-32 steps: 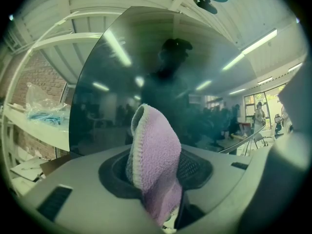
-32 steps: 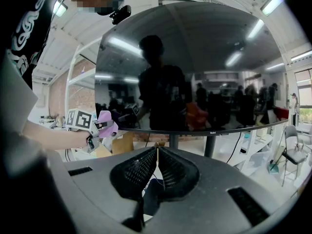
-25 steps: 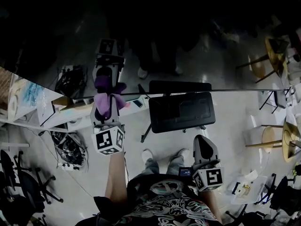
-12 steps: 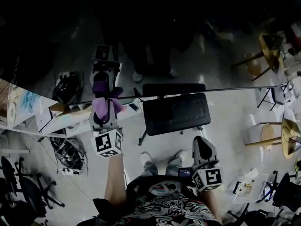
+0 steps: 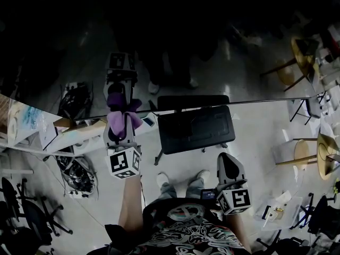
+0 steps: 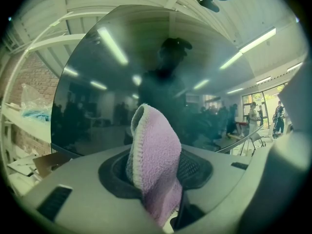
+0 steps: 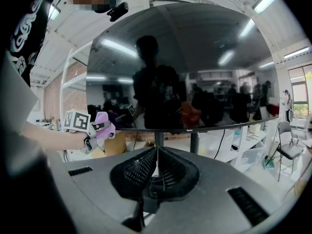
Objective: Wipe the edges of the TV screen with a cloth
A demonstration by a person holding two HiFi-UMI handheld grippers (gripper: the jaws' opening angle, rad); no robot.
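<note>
Nearest the body, little has changed: the right gripper hangs by the person's waist, jaws pressed together on nothing, much where it was a second ago. Further out, the left gripper is clamped on the purple cloth, whose free tuft stands up past the jaws and meets the lower edge of the TV, left of the stand. Over the last half second the cloth seems to have slid a touch to the right along that edge, away from the box behind it; the head camera also drifted, so the shift is slight and hard to be sure of. I judge a slow wiping stroke along the bottom edge to be under way, with most of that edge to the right not yet reached. As for writing, a small logo sits mid-bezel but is too small to read; each cube bears only square markers, and the shirt print is illegible.
</note>
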